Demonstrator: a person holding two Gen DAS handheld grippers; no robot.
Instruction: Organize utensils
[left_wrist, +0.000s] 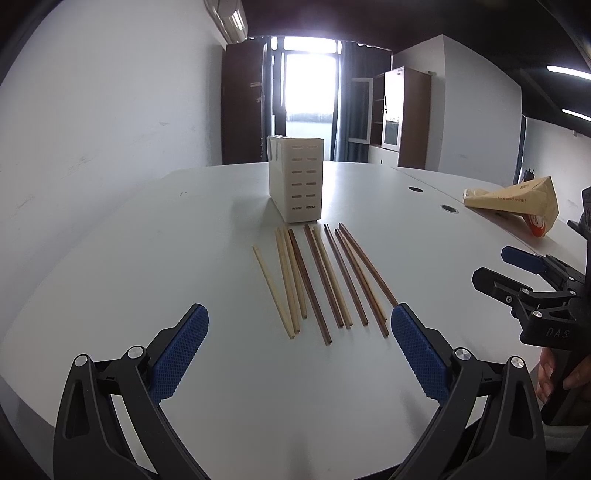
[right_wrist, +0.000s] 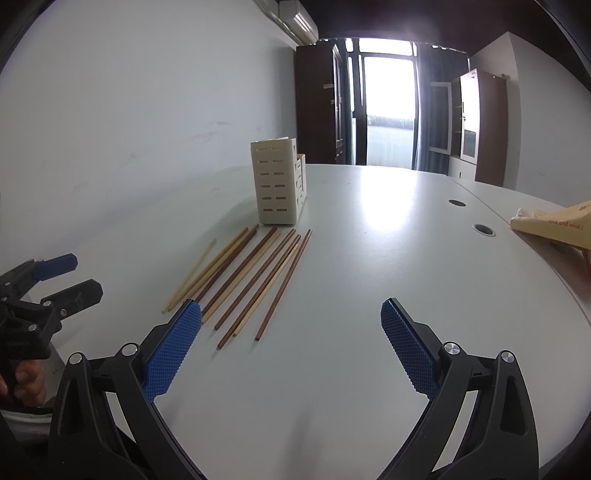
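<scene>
Flat on the white table (left_wrist: 147, 258), light and dark chopsticks (left_wrist: 321, 280) lie side by side just in front of the upright cream slotted holder (left_wrist: 295, 181); its contents cannot be seen. Nearer than the chopsticks, the left gripper (left_wrist: 299, 350) and right gripper (right_wrist: 291, 343) hover spread wide, holding nothing.

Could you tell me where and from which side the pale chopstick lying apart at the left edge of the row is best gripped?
Probably near the middle of the pale chopstick, coming straight down from above with the left gripper, its open jaws set across the thin shaft. It lies flat on the table, and the clear gap to its neighbours leaves room for a finger on each side.
</scene>
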